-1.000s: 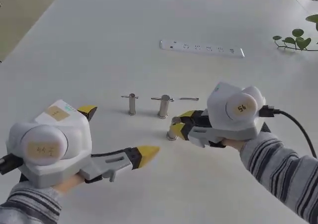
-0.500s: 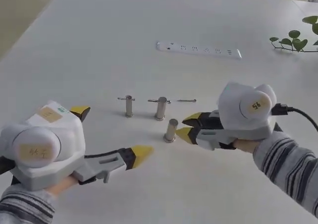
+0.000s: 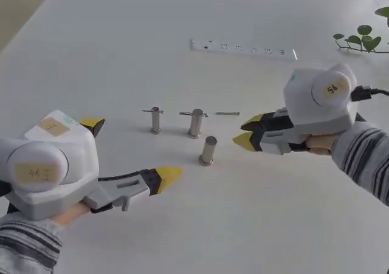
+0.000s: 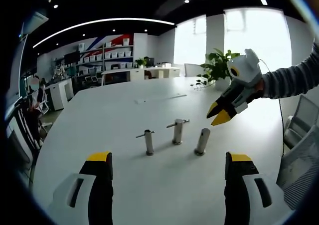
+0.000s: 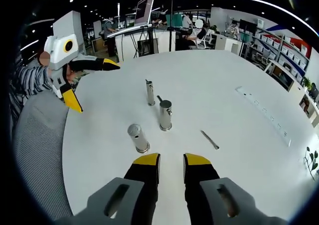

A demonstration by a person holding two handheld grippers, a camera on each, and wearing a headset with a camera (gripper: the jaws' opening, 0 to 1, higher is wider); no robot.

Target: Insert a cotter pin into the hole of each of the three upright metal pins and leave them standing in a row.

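Note:
Three metal pins stand upright on the white table (image 3: 121, 43). The left pin (image 3: 155, 119) and the middle pin (image 3: 196, 123) each have a cotter pin through the top. The third pin (image 3: 208, 150) stands nearer me, off the row, with nothing through it. A loose cotter pin (image 3: 227, 113) lies flat to the right of the middle pin; the right gripper view shows that cotter pin (image 5: 210, 139) beyond the jaws. My right gripper (image 3: 246, 133) hovers right of the third pin, slightly open and holding nothing. My left gripper (image 3: 129, 149) is wide open, left of the pins.
A white power strip (image 3: 243, 48) lies at the back of the table. A potted plant's leaves (image 3: 364, 40) reach in at the far right. A black cable (image 3: 371, 92) trails from the right gripper. A grey chair (image 5: 35, 150) stands by the table edge.
My right gripper let go of the third pin and drew back to the right and up. The pin stays standing in front of the row. The left gripper barely moved.

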